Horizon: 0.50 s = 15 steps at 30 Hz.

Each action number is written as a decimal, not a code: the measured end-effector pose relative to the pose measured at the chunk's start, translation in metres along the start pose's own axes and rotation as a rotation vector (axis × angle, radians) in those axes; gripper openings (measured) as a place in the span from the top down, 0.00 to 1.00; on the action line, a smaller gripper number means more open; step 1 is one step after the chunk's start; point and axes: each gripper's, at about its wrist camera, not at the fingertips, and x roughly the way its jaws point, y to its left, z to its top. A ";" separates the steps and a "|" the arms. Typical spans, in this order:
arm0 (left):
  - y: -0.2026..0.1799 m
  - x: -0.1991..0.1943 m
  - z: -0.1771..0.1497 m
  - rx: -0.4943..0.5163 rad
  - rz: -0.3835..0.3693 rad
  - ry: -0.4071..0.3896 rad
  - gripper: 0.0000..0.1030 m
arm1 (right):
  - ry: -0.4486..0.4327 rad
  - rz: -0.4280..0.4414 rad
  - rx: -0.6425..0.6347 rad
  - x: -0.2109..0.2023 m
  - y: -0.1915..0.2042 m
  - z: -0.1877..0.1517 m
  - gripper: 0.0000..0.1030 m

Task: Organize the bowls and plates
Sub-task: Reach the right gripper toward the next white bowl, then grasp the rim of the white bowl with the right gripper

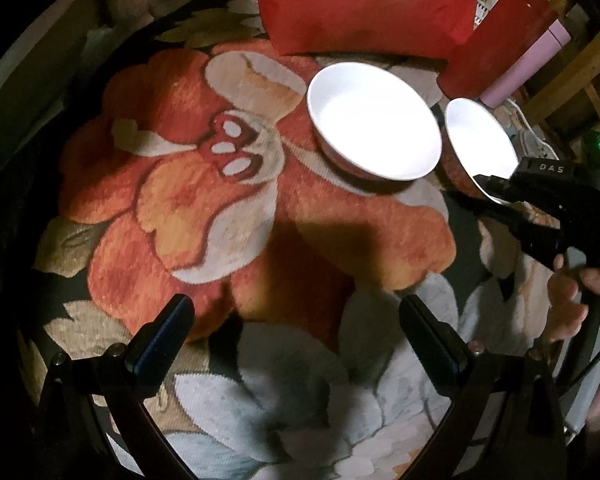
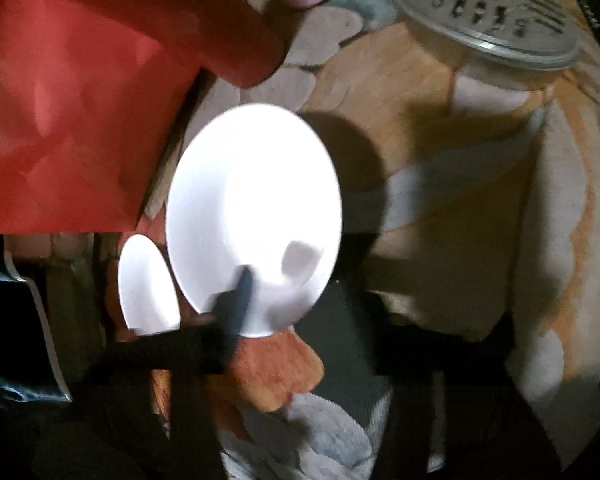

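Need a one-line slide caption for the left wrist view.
Open left gripper hovers over floral rug; right gripper clamps rim of smaller white bowl beside larger bowl.

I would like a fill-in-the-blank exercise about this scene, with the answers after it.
1. The two bowls are ___ in colour inside.
2. The right hand-held gripper is shut on the rim of a ___.
3. The left hand-held gripper is ___ and holds nothing.
4. Behind the larger bowl lies a ___ cushion.

Answers: white; bowl; open; red
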 end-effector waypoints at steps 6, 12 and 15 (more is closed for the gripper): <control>0.003 0.007 -0.008 0.002 0.002 0.021 0.01 | 0.043 0.064 -0.028 -0.005 -0.014 0.000 0.84; -0.003 0.012 -0.012 0.004 -0.032 0.035 0.01 | 0.200 0.162 -0.103 -0.004 -0.032 -0.015 0.86; -0.009 0.013 -0.012 0.010 -0.067 0.037 0.01 | 0.287 0.205 -0.206 -0.006 -0.029 -0.026 0.86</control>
